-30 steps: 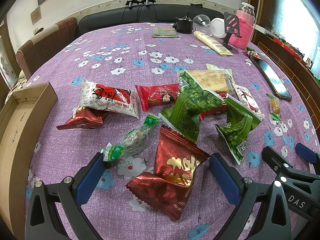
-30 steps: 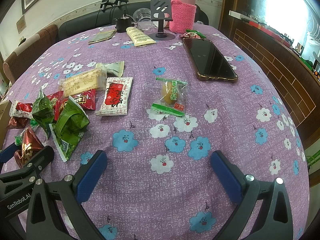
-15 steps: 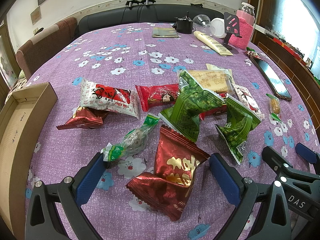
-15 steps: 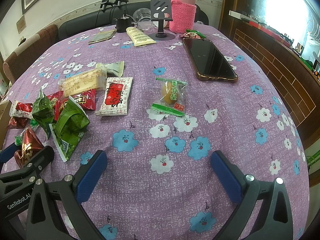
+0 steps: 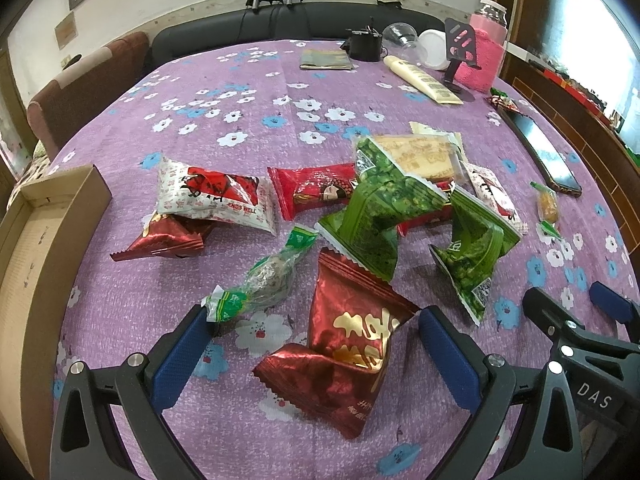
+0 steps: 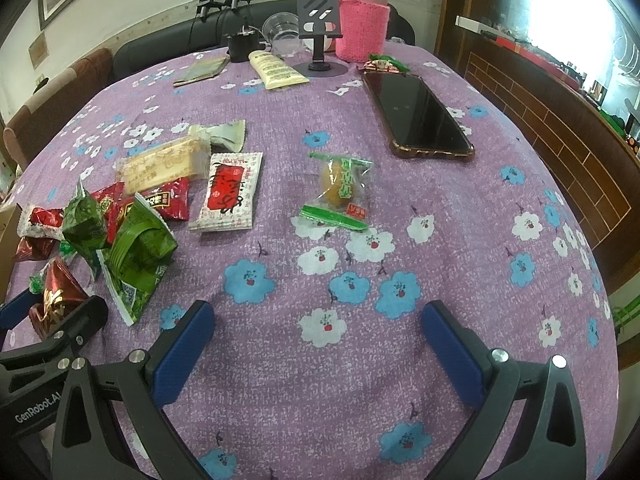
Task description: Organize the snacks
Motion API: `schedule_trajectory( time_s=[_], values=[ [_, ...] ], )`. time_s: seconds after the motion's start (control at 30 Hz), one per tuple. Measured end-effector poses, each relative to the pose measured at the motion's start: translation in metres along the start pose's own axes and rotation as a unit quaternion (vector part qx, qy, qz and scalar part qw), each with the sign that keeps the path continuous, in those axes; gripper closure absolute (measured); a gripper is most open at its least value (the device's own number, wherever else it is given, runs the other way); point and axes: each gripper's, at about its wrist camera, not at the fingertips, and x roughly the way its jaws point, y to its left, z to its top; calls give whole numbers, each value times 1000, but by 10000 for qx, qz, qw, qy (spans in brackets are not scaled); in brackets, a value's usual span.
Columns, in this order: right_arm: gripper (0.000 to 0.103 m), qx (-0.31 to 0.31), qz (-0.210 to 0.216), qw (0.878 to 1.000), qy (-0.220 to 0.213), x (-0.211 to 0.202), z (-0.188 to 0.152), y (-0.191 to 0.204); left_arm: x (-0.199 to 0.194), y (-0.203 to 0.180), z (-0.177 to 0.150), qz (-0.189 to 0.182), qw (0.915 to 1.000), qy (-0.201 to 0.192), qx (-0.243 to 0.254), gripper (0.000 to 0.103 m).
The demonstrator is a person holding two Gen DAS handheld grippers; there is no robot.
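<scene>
**Snacks heaped in front of your left gripper, open cloth in front of your right**

At the far left edge of the table sits the open cardboard box (image 5: 36,248), its near wall running along the table's left rim. Just right of it lie a small dark red packet (image 5: 164,238) and, resting partly on top of it, a white and red packet (image 5: 212,196).

Your left gripper (image 5: 310,334) has its jaws spread wide, holding nothing. The large dark red foil packet (image 5: 348,344) lies between the fingers, touching neither that you can see. A clear twist-wrapped candy with green ends (image 5: 266,280) lies just by the left fingertip. Beyond, two crumpled green packets (image 5: 380,216) stand tilted against each other and crowd the path to the red packet (image 5: 316,194) and the pale wafer packet (image 5: 420,154) behind them.

Right of the heap, your right gripper (image 6: 318,332) is also wide open and empty, over bare flowered tablecloth (image 6: 360,392). Ahead of it a clear packet holding a yellow sweet (image 6: 340,190) lies alone, well apart from the pile; a white packet with a red label (image 6: 230,194) lies to its left.

Farther right, a dark phone (image 6: 420,120) lies flat near the right edge. At the far edge stand a phone stand (image 6: 318,32), a pink-sleeved bottle (image 6: 362,28) and a cream tube (image 6: 276,68). The cloth falls away at the right rim.
</scene>
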Motion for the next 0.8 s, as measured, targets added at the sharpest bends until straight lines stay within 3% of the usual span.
schedule_trajectory(
  time_s=[0.8],
  values=[
    [0,13,-26,10000,-19,0,0,1,-6,0,-6,-118,9998,25,158,0]
  ],
)
